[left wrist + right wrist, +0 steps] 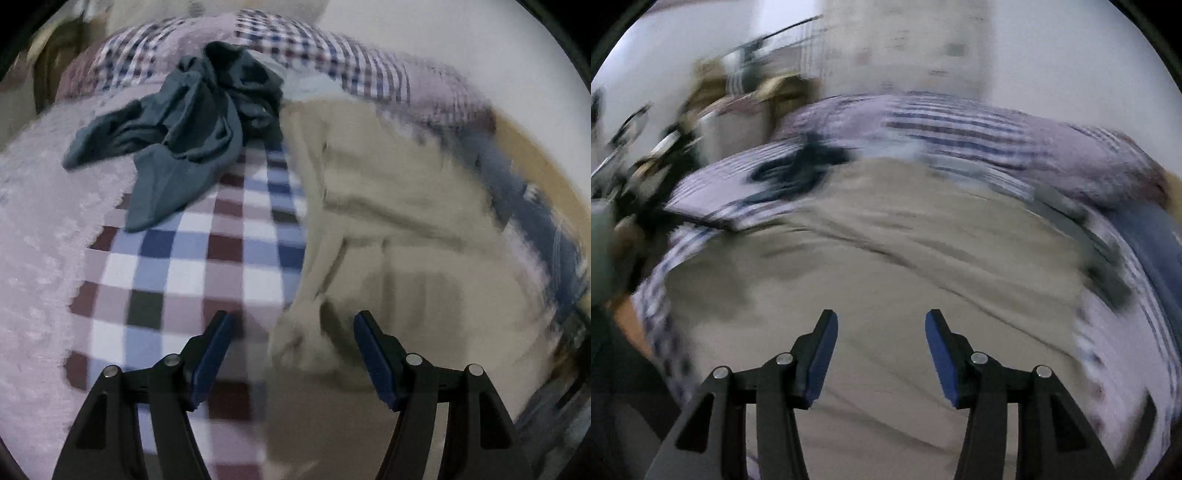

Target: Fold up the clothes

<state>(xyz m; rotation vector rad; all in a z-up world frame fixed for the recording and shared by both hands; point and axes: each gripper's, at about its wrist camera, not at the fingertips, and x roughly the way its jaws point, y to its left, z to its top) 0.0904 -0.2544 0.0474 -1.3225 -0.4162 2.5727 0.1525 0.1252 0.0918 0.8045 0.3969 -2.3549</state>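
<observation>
A beige garment (399, 206) lies spread over the right half of a bed with a checked cover (192, 258). My left gripper (291, 321) is open just above the garment's left edge, where a bunched fold (306, 332) sits between the jaws without being held. A crumpled dark teal garment (184, 122) lies farther back on the bed. In the blurred right wrist view, the beige garment (886, 251) fills the middle, and my right gripper (881, 319) hovers open over it with nothing held. The dark teal garment (798, 170) shows at the back left.
A pale pink fuzzy blanket (44, 236) covers the bed's left side. Checked pillows (332, 55) lie at the head of the bed. A person's hand and sleeve (613, 243) show at the left edge of the right wrist view. Blurred furniture (713, 107) stands behind.
</observation>
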